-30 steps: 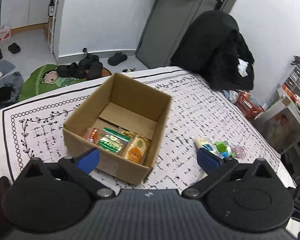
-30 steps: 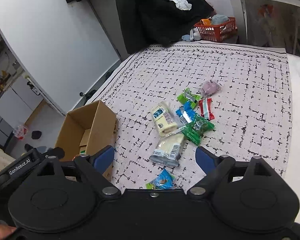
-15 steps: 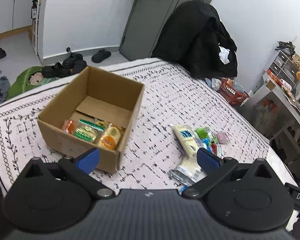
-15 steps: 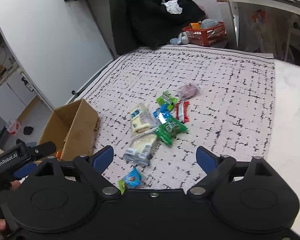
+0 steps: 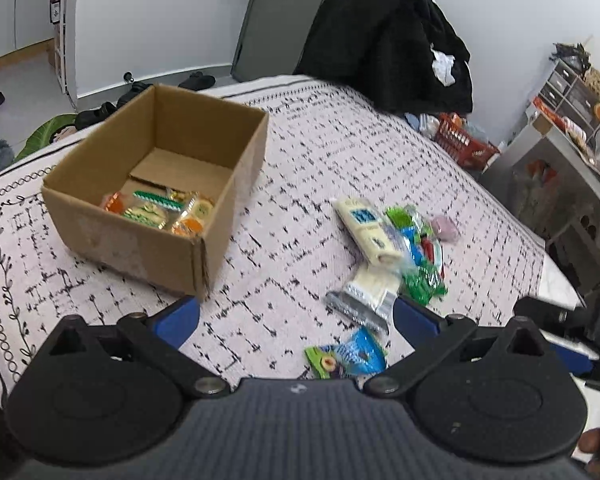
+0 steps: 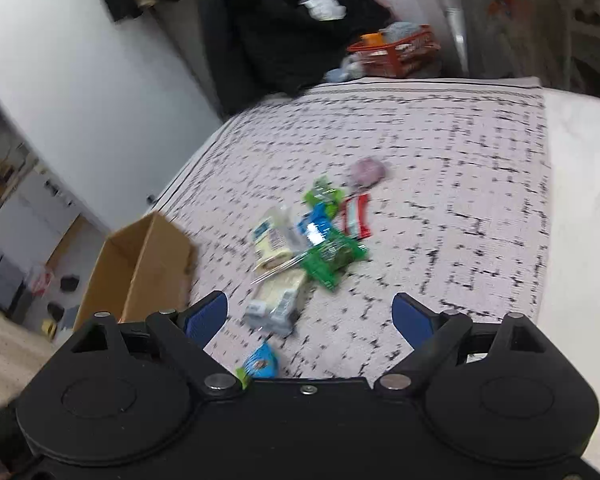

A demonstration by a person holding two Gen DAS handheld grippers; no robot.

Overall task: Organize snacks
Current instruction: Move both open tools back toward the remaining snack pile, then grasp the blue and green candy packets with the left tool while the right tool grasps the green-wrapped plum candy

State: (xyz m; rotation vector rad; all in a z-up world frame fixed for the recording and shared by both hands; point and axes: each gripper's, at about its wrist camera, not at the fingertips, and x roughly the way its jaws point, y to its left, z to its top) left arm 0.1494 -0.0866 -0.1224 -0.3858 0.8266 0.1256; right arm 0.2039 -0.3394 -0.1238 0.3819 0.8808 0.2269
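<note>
An open cardboard box (image 5: 156, 240) (image 6: 140, 268) stands on the patterned cloth (image 5: 320, 152), with several snack packets (image 5: 160, 210) on its floor. To its right lies a loose heap of snacks: a cream packet with a blue label (image 5: 366, 226) (image 6: 270, 242), a green packet (image 5: 422, 280) (image 6: 332, 258), a silver-ended packet (image 5: 364, 298) (image 6: 276, 300), a red-white stick (image 6: 356, 220), a pink sweet (image 5: 444, 226) (image 6: 366, 170) and a small blue-green packet (image 5: 348, 356) (image 6: 260, 362). My left gripper (image 5: 296, 320) is open, empty, above the cloth between box and heap. My right gripper (image 6: 310, 316) is open, empty, near the heap.
A chair draped in black clothes (image 5: 384, 36) (image 6: 284, 28) stands at the far edge. An orange basket (image 5: 466, 146) (image 6: 396, 50) sits on the floor beyond. Shelving with clutter (image 5: 572, 120) is at the right. Bare white tabletop (image 6: 580, 220) runs right of the cloth.
My left gripper has swung right, so the box slid left in view and the snack heap came in. My right gripper has drifted closer to the heap; its view is blurred.
</note>
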